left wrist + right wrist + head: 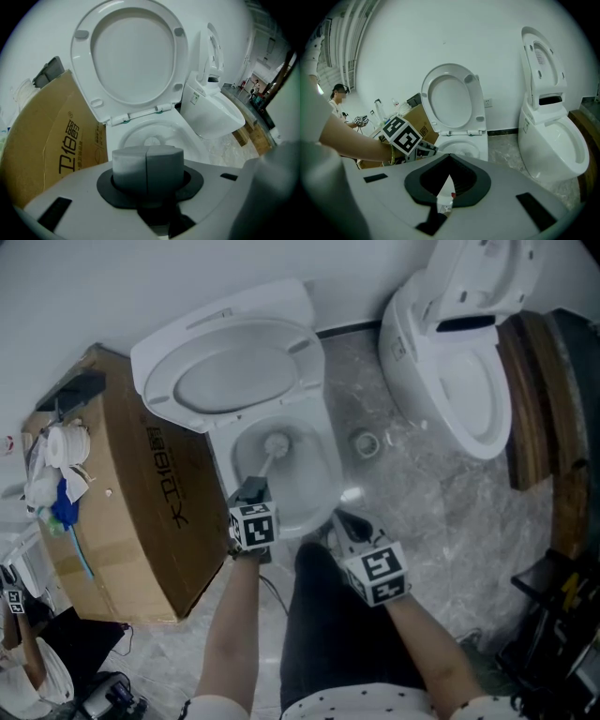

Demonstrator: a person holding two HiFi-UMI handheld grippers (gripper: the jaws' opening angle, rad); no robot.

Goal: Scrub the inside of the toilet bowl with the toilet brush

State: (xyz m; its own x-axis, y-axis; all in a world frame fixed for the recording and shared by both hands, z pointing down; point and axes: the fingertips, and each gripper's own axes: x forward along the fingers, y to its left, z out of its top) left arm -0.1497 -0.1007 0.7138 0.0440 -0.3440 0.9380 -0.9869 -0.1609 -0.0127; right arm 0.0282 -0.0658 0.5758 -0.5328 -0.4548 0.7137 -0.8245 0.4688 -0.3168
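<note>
The white toilet bowl (317,486) stands with seat and lid (225,371) raised against the wall. A toilet brush reaches down into it, its white head (276,443) resting low in the bowl. My left gripper (251,493) is at the bowl's front rim, shut on the brush's grey handle (147,168). In the left gripper view the brush head (151,140) shows beyond the handle. My right gripper (345,524) hovers off the bowl's front right corner. Its jaws are shut with nothing between them (449,185).
A large cardboard box (141,512) stands tight against the toilet's left side, with clutter (61,474) beyond it. A second toilet (469,381) is at the right, beside wooden planks (530,399). A floor drain (366,443) lies between the toilets. A person (340,101) is far left.
</note>
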